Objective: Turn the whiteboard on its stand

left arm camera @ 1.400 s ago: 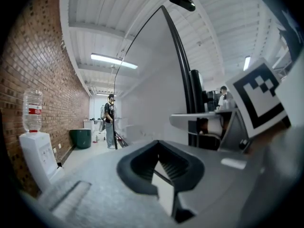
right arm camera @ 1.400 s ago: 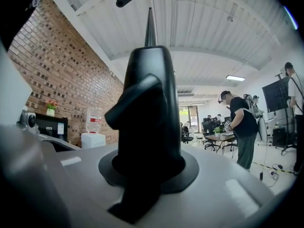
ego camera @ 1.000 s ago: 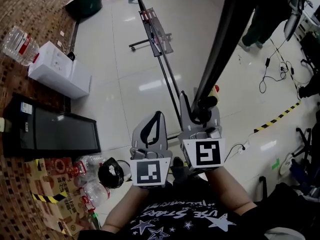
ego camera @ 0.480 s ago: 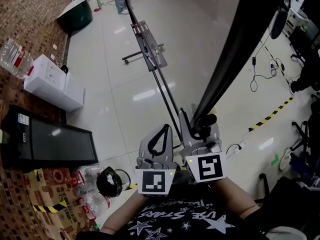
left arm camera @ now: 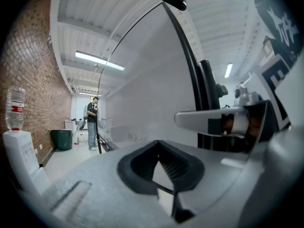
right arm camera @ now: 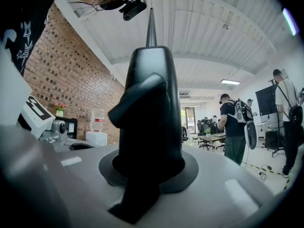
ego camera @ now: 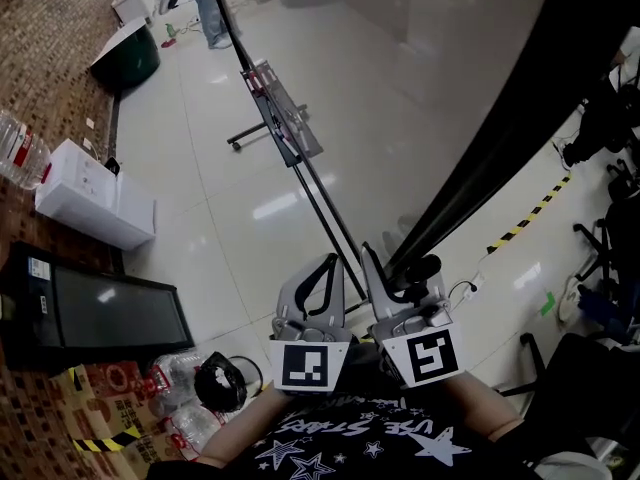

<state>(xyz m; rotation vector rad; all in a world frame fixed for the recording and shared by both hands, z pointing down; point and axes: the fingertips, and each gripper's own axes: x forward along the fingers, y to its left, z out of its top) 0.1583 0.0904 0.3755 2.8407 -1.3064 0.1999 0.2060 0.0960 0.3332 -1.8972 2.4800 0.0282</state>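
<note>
The whiteboard hangs tilted over the floor, and its pale face fills the upper middle of the head view. Its black frame runs from the upper right down to my right gripper, which is shut on the frame's lower end. In the right gripper view the black frame stands between the jaws and fills the centre. My left gripper sits just left of the right one, shut and holding nothing. The left gripper view looks along the board's face. The stand's pole and tray stretch away over the floor.
Along the brick wall at the left are a white water dispenser, a black screen, plastic bottles and a green bin. A person stands far off. Striped tape and cables cross the floor at the right.
The whiteboard has swung round, so its face and frame fill much more of the head view. Both grippers sit lower in the picture, the right one still shut on the frame.
</note>
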